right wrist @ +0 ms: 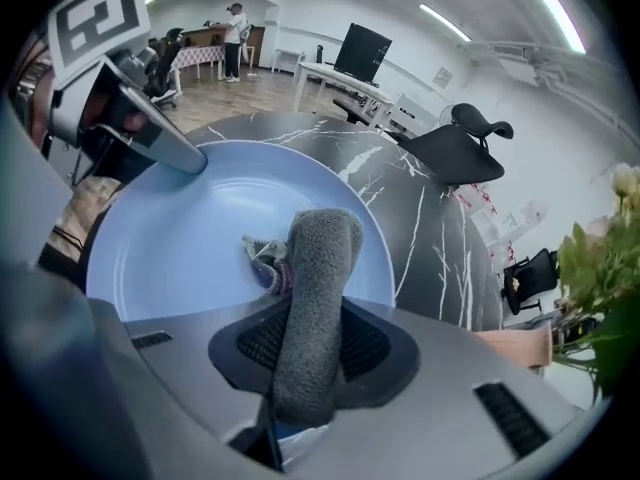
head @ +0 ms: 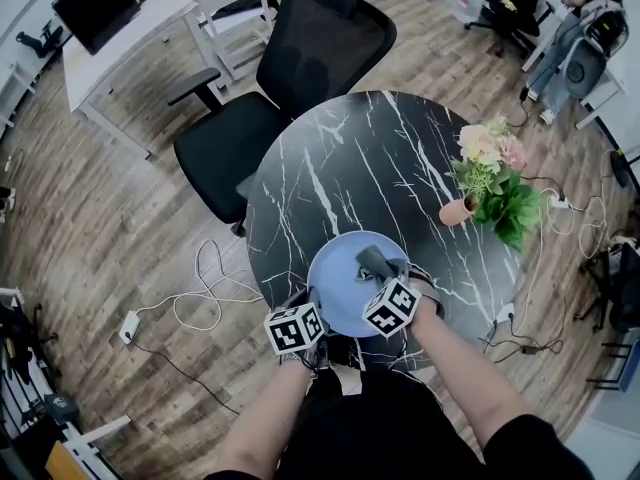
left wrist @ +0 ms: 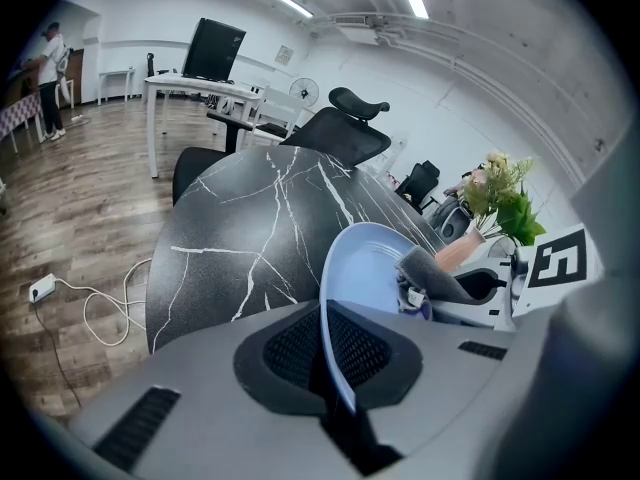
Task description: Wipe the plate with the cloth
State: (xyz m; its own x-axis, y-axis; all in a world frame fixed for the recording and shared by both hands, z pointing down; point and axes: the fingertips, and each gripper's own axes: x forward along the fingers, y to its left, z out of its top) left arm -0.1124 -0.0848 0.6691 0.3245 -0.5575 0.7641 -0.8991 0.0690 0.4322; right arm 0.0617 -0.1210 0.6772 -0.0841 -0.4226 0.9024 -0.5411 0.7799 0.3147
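A pale blue plate (head: 345, 278) is held tilted over the near edge of the black marble table (head: 340, 168). My left gripper (head: 312, 303) is shut on the plate's rim (left wrist: 335, 358) at its near left side. A folded grey cloth (right wrist: 315, 298) is clamped in my right gripper (head: 385, 273), which is shut on it. The cloth's free end (head: 372, 260) presses on the plate's inner face (right wrist: 190, 238) toward the right side. In the left gripper view the cloth (left wrist: 432, 276) shows lying against the plate (left wrist: 365, 268).
A pink vase of flowers (head: 490, 183) stands at the table's right edge. A black office chair (head: 290, 78) sits behind the table. Cables and a power strip (head: 130, 326) lie on the wooden floor at left. A white desk with a monitor (head: 100, 8) is far left.
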